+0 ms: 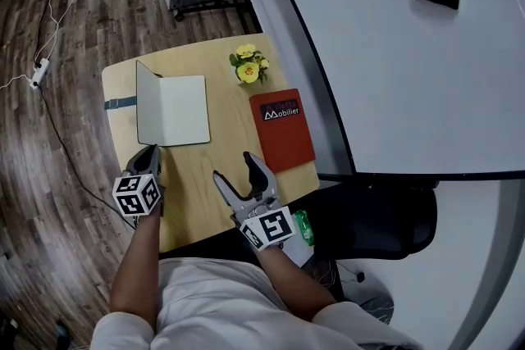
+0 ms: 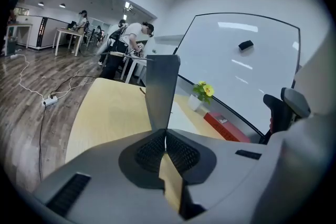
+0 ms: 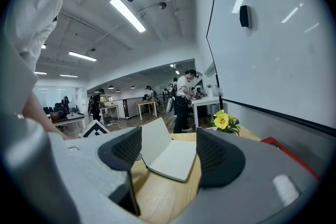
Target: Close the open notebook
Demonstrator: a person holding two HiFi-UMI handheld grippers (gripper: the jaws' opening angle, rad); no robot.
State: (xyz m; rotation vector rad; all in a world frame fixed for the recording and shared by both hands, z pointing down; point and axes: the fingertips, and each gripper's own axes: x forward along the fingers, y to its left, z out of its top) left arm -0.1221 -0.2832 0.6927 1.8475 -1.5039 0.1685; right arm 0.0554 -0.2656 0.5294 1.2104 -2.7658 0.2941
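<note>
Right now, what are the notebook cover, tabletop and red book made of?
Notebook cover: grey, matte, stays flat while upright; card or faux leather, can't tell.
Tabletop: pale wood grain, smooth; likely laminate.
Red book: matte red cover, probably coated board.

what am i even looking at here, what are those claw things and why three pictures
A person, not a robot, holds a gripper in each hand. The head view is from a camera on their head; the two gripper views ride on the grippers and look along their fingers. On the wooden table lie an open notebook, a pot of yellow flowers and a red book. The left gripper is closed, seemingly pinching the raised notebook cover. The right gripper is open and empty.
</note>
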